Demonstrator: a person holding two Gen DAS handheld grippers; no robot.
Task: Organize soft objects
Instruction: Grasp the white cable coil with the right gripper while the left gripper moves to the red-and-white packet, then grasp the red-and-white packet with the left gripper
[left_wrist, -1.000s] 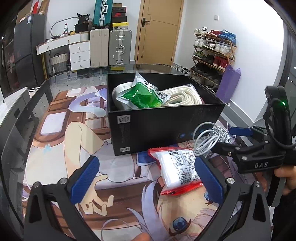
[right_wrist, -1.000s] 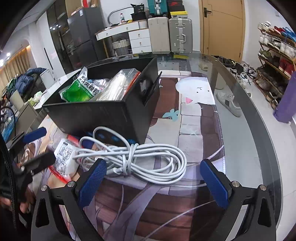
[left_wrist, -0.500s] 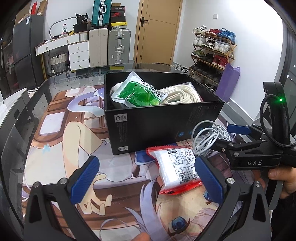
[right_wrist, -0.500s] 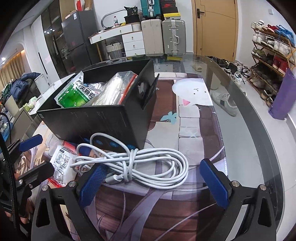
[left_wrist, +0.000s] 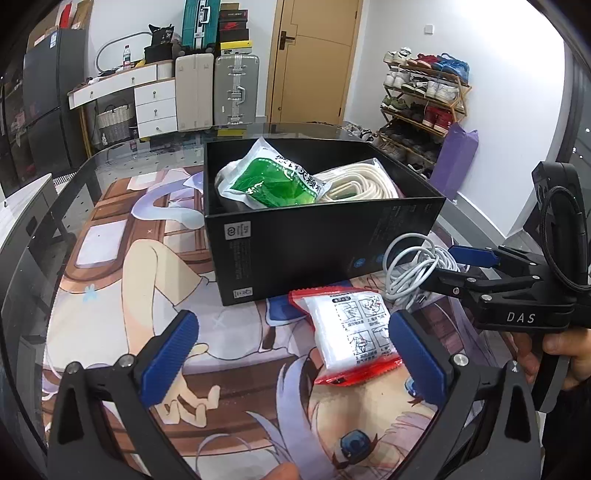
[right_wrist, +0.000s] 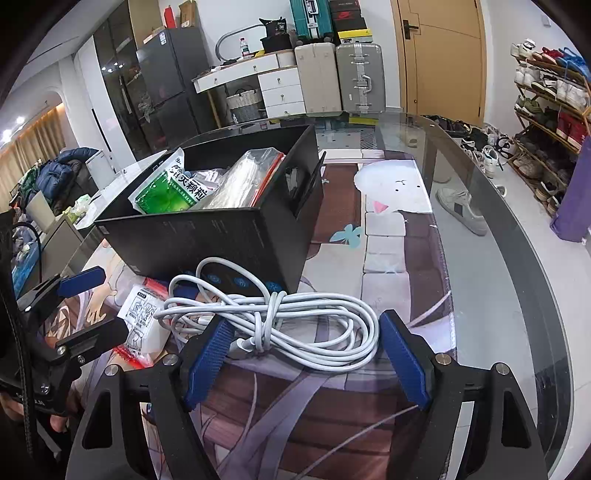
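A coiled white cable (right_wrist: 295, 325) lies on the printed mat in front of the black box (right_wrist: 207, 236). My right gripper (right_wrist: 304, 321) straddles the cable, its jaws closing, and the coil shows no squeeze. In the left wrist view that gripper (left_wrist: 450, 267) reaches the cable (left_wrist: 410, 269) from the right. My left gripper (left_wrist: 293, 321) hangs open over a red-edged white pack (left_wrist: 351, 332), apart from it. The box (left_wrist: 314, 240) holds a green pack (left_wrist: 277, 181) and a bag of cream rope (left_wrist: 358, 184).
The round glass table's edge (right_wrist: 517, 258) curves close on the right. Suitcases (left_wrist: 236, 88) and a white drawer unit (left_wrist: 155, 99) stand behind. A shoe rack (left_wrist: 424, 96) and a purple bag (left_wrist: 454, 162) line the right wall. A hand (left_wrist: 565, 350) grips the right tool.
The right gripper's blue pads have come much closer together around the white cable. The left gripper has kept its place and stays wide.
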